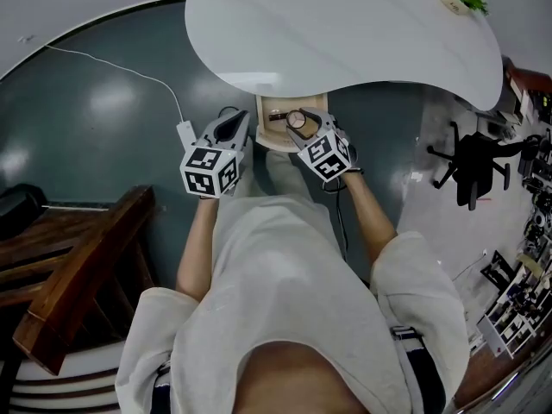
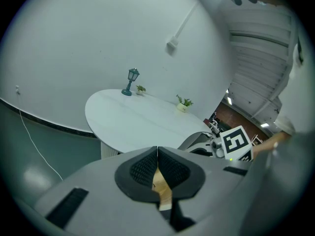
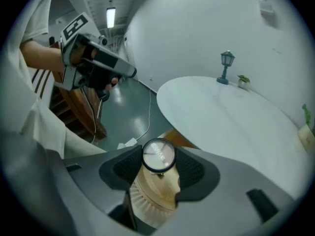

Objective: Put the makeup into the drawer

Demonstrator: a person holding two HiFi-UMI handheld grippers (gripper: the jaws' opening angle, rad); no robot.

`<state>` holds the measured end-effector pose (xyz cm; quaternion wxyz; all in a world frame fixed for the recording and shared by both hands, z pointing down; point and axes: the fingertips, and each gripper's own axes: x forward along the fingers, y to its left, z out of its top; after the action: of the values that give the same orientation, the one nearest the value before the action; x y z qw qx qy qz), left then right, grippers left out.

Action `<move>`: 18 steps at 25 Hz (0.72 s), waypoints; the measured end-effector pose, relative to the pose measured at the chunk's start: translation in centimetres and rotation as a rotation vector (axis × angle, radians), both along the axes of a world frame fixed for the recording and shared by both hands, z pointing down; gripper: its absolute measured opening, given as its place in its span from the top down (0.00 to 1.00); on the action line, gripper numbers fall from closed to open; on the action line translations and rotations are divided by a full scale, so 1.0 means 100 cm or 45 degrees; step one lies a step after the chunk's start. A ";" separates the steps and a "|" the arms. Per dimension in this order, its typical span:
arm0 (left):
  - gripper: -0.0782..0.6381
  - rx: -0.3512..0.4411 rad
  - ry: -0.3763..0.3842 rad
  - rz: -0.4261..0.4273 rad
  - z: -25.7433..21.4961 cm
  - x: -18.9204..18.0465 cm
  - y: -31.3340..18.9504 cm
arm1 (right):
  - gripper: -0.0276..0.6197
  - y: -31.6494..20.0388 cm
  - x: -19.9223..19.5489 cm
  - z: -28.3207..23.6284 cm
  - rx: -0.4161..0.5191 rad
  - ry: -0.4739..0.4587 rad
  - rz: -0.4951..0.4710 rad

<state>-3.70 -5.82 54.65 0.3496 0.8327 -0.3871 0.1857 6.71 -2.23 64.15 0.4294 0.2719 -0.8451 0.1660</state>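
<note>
A white oval table (image 1: 345,33) stands on a glossy dark floor (image 1: 86,119), with wooden stairs (image 1: 78,274) left of it and a white wall (image 2: 98,33) behind.

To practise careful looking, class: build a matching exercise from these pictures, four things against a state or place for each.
Things:
1 left gripper
2 right gripper
3 drawer
4 small lamp

States or places:
a stands on the white table
b pulled open
c jaws together, empty
d clamped on the round compact

Pairs: 1-c, 2-d, 3-b, 4-a
</note>
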 end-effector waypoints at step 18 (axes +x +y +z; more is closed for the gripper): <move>0.88 -0.114 0.005 -0.129 0.040 -0.041 0.013 | 0.63 0.031 0.003 0.128 -0.151 0.516 -0.885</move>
<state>-7.77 -4.53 58.66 0.3960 0.7961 -0.4193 0.1833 7.04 0.83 76.95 0.6328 -0.0280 -0.7738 0.0024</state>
